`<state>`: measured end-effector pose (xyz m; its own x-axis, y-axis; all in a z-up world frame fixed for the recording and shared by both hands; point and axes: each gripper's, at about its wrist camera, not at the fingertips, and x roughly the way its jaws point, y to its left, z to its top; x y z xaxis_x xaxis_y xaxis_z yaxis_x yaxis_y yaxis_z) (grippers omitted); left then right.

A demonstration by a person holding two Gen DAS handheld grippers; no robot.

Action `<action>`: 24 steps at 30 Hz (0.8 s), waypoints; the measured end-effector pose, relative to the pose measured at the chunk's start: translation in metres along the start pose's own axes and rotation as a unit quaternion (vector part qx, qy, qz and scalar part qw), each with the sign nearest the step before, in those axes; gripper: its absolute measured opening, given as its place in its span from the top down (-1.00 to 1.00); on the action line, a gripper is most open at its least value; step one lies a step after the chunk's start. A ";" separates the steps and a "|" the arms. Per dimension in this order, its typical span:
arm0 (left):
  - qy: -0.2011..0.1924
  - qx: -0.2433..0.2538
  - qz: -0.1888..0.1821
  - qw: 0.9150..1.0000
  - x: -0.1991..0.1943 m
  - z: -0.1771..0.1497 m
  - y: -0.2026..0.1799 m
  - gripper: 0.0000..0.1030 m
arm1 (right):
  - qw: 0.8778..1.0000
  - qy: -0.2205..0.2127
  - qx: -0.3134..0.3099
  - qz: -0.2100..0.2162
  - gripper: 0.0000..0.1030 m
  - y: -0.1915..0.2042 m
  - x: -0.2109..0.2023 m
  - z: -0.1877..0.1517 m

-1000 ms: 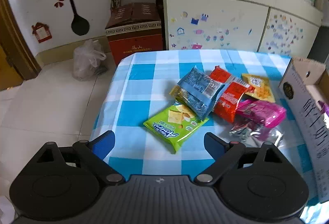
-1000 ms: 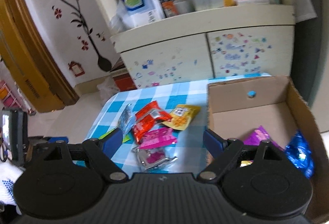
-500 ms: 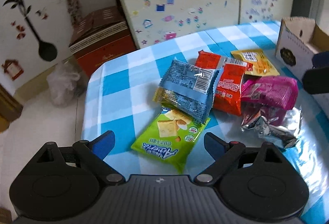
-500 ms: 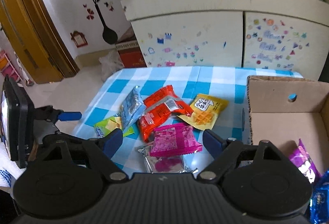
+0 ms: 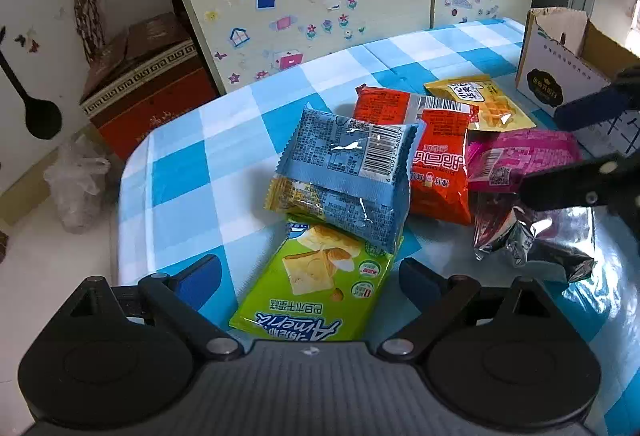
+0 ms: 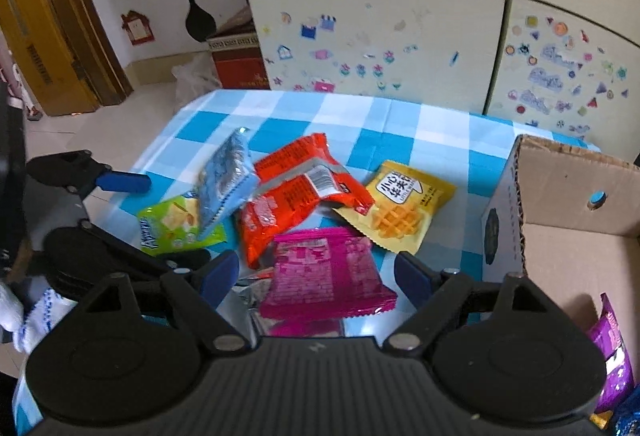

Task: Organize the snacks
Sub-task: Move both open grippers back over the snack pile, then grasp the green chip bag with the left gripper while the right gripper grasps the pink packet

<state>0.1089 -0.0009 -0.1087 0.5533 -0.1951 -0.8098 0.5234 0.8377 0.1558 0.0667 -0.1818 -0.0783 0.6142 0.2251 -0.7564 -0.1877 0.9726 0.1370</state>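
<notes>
Blue-and-white checked tablecloth (image 5: 224,139), stickered cabinet (image 6: 380,35) behind. Left gripper (image 5: 310,276) low over the green packet (image 5: 320,284), jaws wide and opening further, packet between them, pads clear of it. Right gripper (image 6: 316,276) wide open over the pink packet (image 6: 324,276), holding nothing. Blue packet (image 5: 352,175), red packet (image 6: 296,195) and yellow packet (image 6: 396,207) heaped beside. Cardboard box (image 6: 568,203) just right of the heap.

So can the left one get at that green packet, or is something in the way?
Probably yes. The left gripper hangs just over the green packet, jaws opening with its near end between them. Only the blue packet lies across the far end, which may shift.
</notes>
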 end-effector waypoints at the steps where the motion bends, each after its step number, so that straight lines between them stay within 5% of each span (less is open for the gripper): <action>1: 0.000 0.000 -0.006 1.000 0.000 0.000 0.002 -0.91 | 1.000 0.003 0.001 0.002 -0.65 -0.001 0.003 0.000; 11: -0.002 -0.009 -0.033 0.999 0.000 -0.004 0.007 -0.85 | 1.000 0.019 -0.004 0.002 -0.60 -0.002 0.019 -0.002; 15: -0.001 -0.016 -0.049 0.999 -0.002 -0.004 0.007 -0.61 | 1.000 0.019 -0.005 0.015 -0.39 -0.001 0.018 -0.002; 19: -0.003 -0.003 -0.052 0.999 -0.006 -0.003 0.000 -0.31 | 1.000 0.021 -0.007 0.017 -0.38 0.000 0.018 -0.003; 24: 0.006 -0.012 -0.039 0.999 -0.011 -0.004 -0.005 -0.17 | 1.000 0.020 -0.013 0.018 -0.38 0.003 0.012 -0.002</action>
<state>0.0977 -0.0010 -0.1026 0.5043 -0.2540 -0.8253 0.5482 0.8327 0.0787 0.0717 -0.1767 -0.0880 0.5761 0.2569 -0.7760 -0.2298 0.9619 0.1478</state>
